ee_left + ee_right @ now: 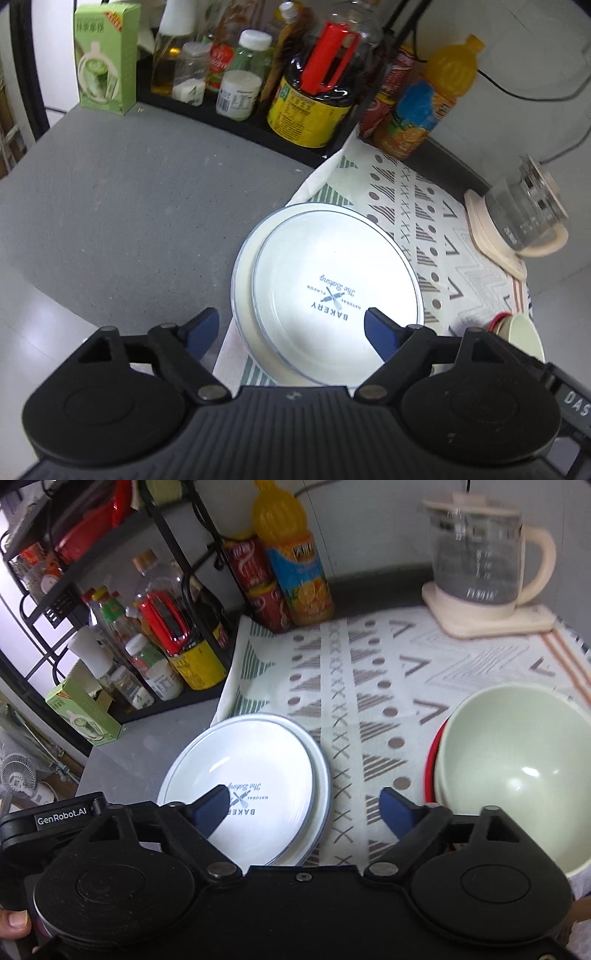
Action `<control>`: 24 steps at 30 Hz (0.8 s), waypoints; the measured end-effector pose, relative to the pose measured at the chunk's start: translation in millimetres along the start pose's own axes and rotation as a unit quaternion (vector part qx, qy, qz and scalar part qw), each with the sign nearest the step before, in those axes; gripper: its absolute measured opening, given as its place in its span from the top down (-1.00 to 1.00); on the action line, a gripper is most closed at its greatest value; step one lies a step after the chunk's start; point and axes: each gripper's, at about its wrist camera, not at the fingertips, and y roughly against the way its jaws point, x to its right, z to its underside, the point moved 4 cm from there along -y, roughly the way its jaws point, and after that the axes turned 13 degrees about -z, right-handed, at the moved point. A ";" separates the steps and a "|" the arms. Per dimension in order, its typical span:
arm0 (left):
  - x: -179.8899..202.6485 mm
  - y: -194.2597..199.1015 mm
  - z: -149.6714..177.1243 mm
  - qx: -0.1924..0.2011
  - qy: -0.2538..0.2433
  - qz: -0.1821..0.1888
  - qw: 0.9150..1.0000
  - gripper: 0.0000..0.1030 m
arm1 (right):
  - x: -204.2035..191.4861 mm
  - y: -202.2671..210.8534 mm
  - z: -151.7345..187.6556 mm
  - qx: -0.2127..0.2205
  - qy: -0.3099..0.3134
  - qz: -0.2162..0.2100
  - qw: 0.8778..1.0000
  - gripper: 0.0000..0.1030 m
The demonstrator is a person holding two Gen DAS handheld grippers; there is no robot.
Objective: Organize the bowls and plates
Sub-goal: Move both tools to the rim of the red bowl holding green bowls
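Observation:
A white plate with "BAKERY" print point(332, 277) lies stacked on a second white plate point(242, 273) at the left edge of the patterned cloth point(436, 221). My left gripper point(291, 328) is open and empty, just above the plates' near side. In the right wrist view the same plate stack point(255, 775) lies left of centre. A pale green bowl point(517, 760) sits stacked in a red-rimmed bowl point(434, 749) at the right. My right gripper point(306, 812) is open and empty, hovering between the plates and the bowls. The green bowl also shows in the left wrist view point(524, 336).
A black rack point(258, 125) with bottles and jars runs along the back left. A juice bottle point(295, 565) and red cans point(258, 587) stand behind the cloth. A glass kettle on a cream base point(480, 572) stands back right. A green carton point(107, 55) stands on the grey counter point(129, 206).

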 end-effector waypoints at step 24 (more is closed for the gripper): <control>66.4 48.7 19.8 0.057 -0.120 0.047 0.990 -0.99 | 24.1 88.7 17.6 0.048 0.009 0.069 0.996 -0.99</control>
